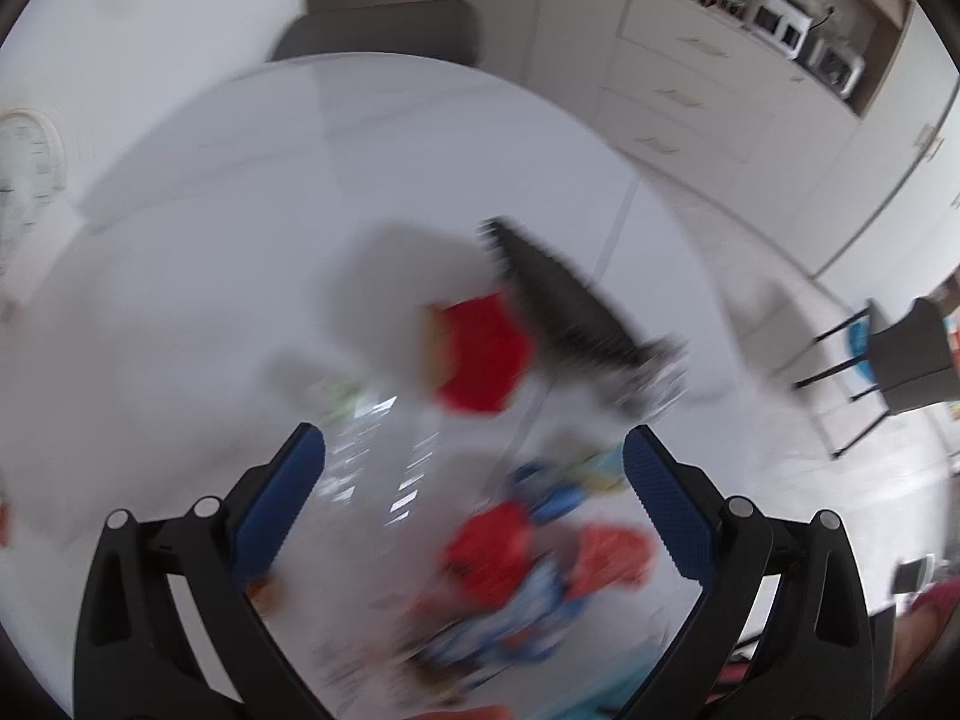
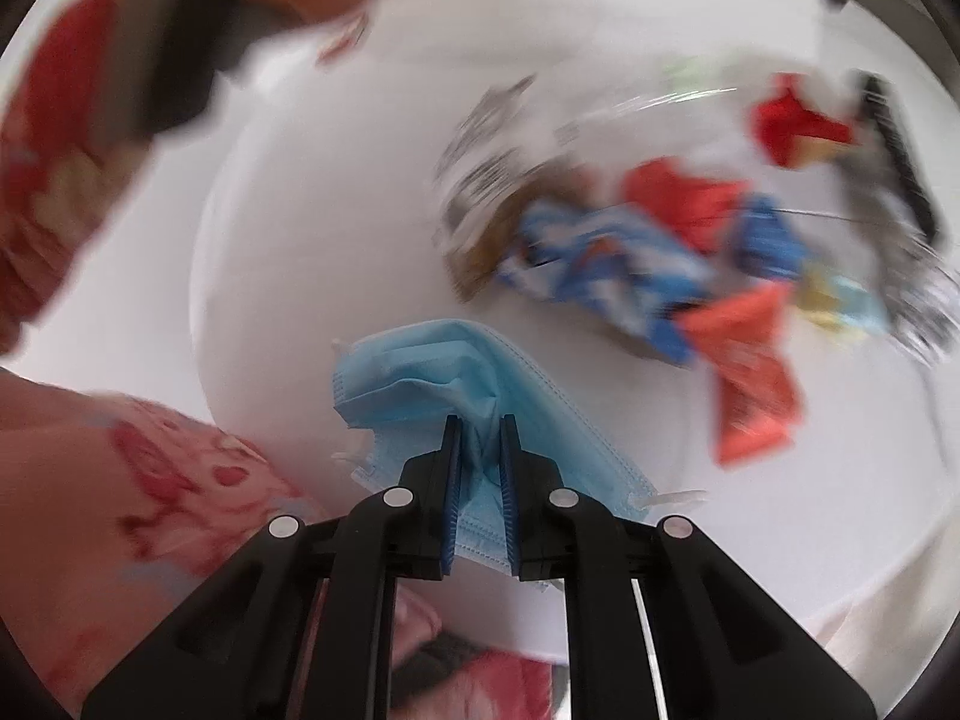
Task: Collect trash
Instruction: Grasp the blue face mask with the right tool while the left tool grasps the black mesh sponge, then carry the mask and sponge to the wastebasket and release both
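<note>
My right gripper (image 2: 480,420) is shut on a crumpled light-blue face mask (image 2: 420,378) at the near edge of the round white table (image 2: 288,228). Further right lies blurred trash: a blue-and-white wrapper (image 2: 600,264), an orange wrapper (image 2: 750,372), a red wrapper (image 2: 786,120) and a black ridged strip (image 2: 900,162). My left gripper (image 1: 474,432) hangs open above the table (image 1: 240,210) with nothing between its fingers. Beyond it are the red wrapper (image 1: 480,354), the black strip (image 1: 570,300), clear plastic film (image 1: 372,456) and the coloured wrapper pile (image 1: 510,558).
A grey chair (image 1: 384,30) stands at the table's far side, with another dark chair (image 1: 900,354) on the floor to the right. Beige cabinets (image 1: 690,90) line the back wall. A person's red-patterned clothing (image 2: 120,480) fills the near left of the right wrist view.
</note>
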